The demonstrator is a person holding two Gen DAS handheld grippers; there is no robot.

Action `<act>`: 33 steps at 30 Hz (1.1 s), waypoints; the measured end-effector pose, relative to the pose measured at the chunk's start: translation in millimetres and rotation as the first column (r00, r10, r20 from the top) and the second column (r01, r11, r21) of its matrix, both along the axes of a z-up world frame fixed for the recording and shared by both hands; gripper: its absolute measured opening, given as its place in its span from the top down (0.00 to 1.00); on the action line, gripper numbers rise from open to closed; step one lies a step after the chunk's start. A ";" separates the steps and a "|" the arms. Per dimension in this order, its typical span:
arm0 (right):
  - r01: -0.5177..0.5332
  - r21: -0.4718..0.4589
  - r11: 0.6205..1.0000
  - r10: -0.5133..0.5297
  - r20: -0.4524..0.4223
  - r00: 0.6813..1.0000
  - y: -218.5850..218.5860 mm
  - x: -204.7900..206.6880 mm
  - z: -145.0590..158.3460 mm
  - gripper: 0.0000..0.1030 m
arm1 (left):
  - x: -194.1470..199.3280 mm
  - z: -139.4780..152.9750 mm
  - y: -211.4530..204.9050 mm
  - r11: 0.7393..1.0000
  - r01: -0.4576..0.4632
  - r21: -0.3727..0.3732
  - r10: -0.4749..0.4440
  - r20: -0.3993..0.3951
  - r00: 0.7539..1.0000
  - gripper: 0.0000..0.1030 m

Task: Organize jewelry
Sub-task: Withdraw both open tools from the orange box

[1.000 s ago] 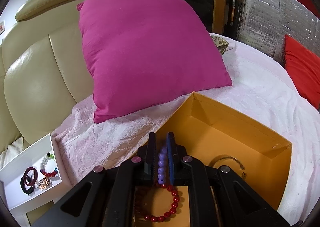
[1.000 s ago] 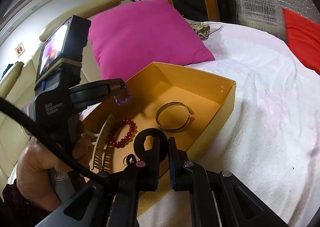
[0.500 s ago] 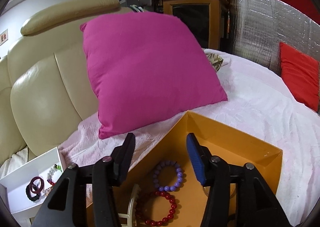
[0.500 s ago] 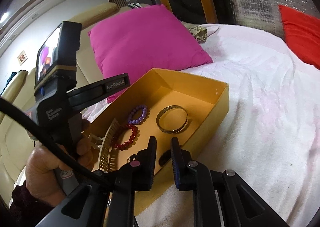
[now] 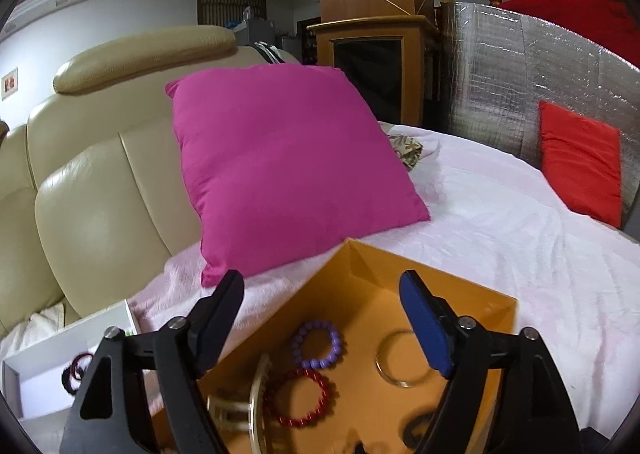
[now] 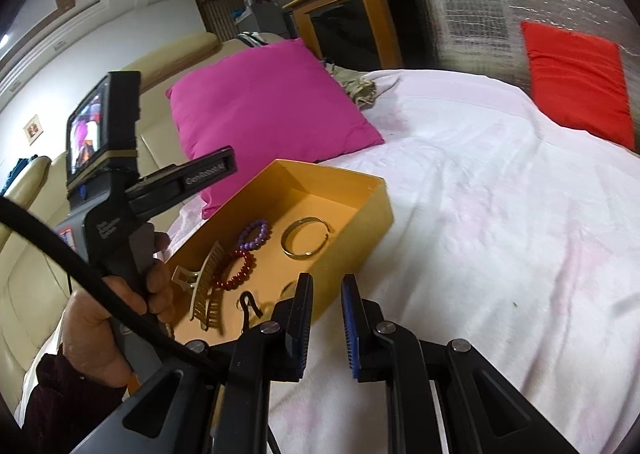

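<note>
Pale pink bedding [image 6: 500, 214] covers the surface, with one magenta cushion [image 5: 288, 170] leaning on a cream leather seat back [image 5: 100, 206] and one red cushion [image 6: 576, 78] farther off. One open orange box [image 6: 360, 230] sits on the bedding and holds, as far as can be counted, one purple bead bracelet [image 5: 318, 344], one red bead bracelet [image 5: 298, 396], one gold bangle [image 6: 306, 238], one cream hair claw [image 6: 204, 288] and one small dark piece [image 6: 248, 304] too blurred to identify. One white tray [image 5: 48, 370] lies beside the box with dark loops in it. The left gripper [image 5: 322, 296] hangs above the box; its jaws have just been opening and stand wide apart, nothing between them, the purple bracelet lying in the box below. The right gripper [image 6: 326, 294] hangs at the box's near wall, its fingers [image 6: 304, 306] a narrow gap apart and empty.
</note>
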State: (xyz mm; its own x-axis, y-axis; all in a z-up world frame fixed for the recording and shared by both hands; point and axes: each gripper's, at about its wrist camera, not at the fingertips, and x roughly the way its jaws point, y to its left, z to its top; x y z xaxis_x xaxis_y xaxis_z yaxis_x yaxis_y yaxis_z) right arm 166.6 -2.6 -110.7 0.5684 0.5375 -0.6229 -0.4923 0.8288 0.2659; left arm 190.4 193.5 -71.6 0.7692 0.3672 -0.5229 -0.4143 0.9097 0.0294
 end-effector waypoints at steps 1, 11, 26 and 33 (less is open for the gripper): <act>0.002 -0.004 1.000 -0.002 -0.002 1.000 -1.3 -3.5 1.0 0.83 | -4.9 0.7 -1.3 1.000 0.006 -0.015 -0.006 -0.003 1.000 0.16; 0.009 -0.012 1.000 -0.009 -0.033 0.999 -11.4 -42.7 20.5 0.83 | -86.9 20.5 -14.0 0.991 0.049 0.122 -0.043 -0.055 0.998 0.15; -0.053 -0.050 0.997 0.057 0.091 0.994 23.9 -134.0 88.8 0.82 | -221.3 102.3 -5.5 0.961 -0.036 0.274 0.033 0.017 0.999 0.12; -0.055 -0.114 0.992 0.067 0.099 0.993 31.4 -164.5 108.4 0.76 | -248.1 119.0 -3.3 0.958 -0.043 0.283 0.041 0.012 0.999 0.11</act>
